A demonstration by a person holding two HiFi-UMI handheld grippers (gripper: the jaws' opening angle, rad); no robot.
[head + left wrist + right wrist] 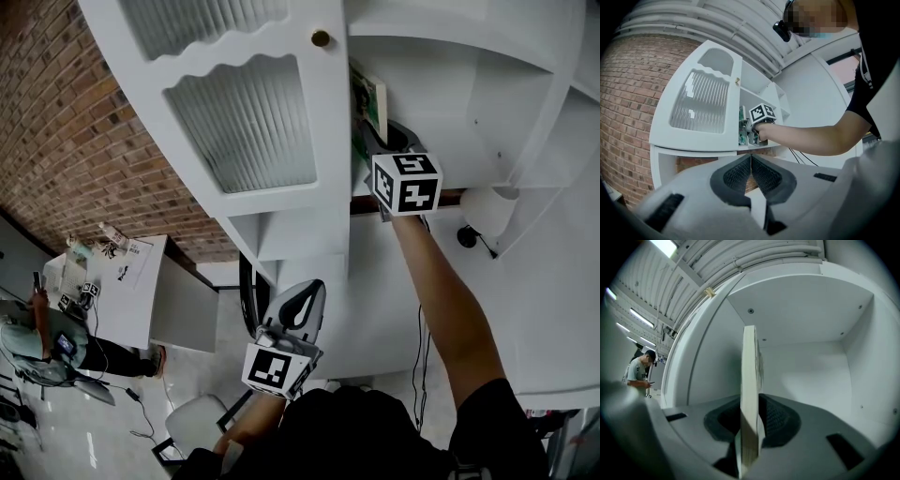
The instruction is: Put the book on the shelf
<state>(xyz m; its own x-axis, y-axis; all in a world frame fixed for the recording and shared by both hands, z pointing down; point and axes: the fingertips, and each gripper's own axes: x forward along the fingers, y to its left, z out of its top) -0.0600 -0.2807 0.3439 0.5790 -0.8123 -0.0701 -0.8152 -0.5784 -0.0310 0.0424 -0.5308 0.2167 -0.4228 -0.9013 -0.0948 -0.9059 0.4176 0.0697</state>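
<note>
At the far left runs a red brick wall (56, 122). Next to it the white cabinet door with ribbed glass panes (248, 122) stands swung open, its small brass knob (321, 38) near the free edge. The left gripper (751, 174) hangs low in front of the cabinet, its fingers pressed together with nothing between them; it has no part in this step. Further right, the thin green-covered book (749, 380) stands upright and edge-on inside the white shelf compartment (806, 376), pinched at its near edge by the fingers of the right gripper (751, 427). The book is nearer the compartment's left wall than its right and touches neither. Whether its bottom edge rests on the shelf board cannot be told, as the gripper body hides it. To finish well, I judge the book should be lowered until it bears on the board and leaned against the left wall before the fingers part, since so thin a book will likely topple alone.
</note>
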